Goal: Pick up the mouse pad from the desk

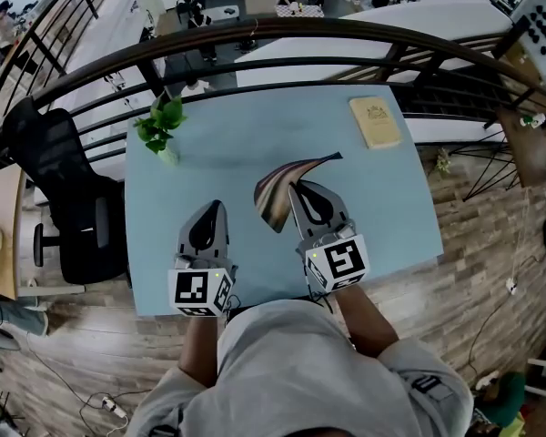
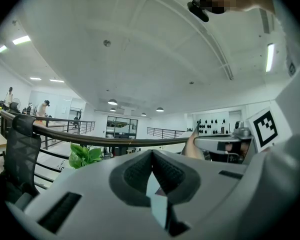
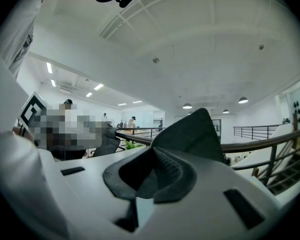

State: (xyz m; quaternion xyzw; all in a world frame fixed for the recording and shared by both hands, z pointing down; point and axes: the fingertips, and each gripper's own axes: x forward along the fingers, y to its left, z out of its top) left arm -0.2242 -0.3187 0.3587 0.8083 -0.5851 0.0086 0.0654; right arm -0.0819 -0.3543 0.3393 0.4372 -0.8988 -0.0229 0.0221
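One blue desk (image 1: 391,198) is showing, along with one mouse pad (image 1: 278,194), one potted plant (image 1: 159,126) and one tan notebook (image 1: 375,121). Two grippers are appearing, the left gripper (image 1: 216,208) and the right gripper (image 1: 297,189). One black office chair (image 1: 64,189) is standing beside the desk.

Before me: limp, matt mouse pad (image 1: 278,198), smooth matt pale-blue tabletop (image 1: 227,144), rough wooden plank floor (image 1: 473,280).
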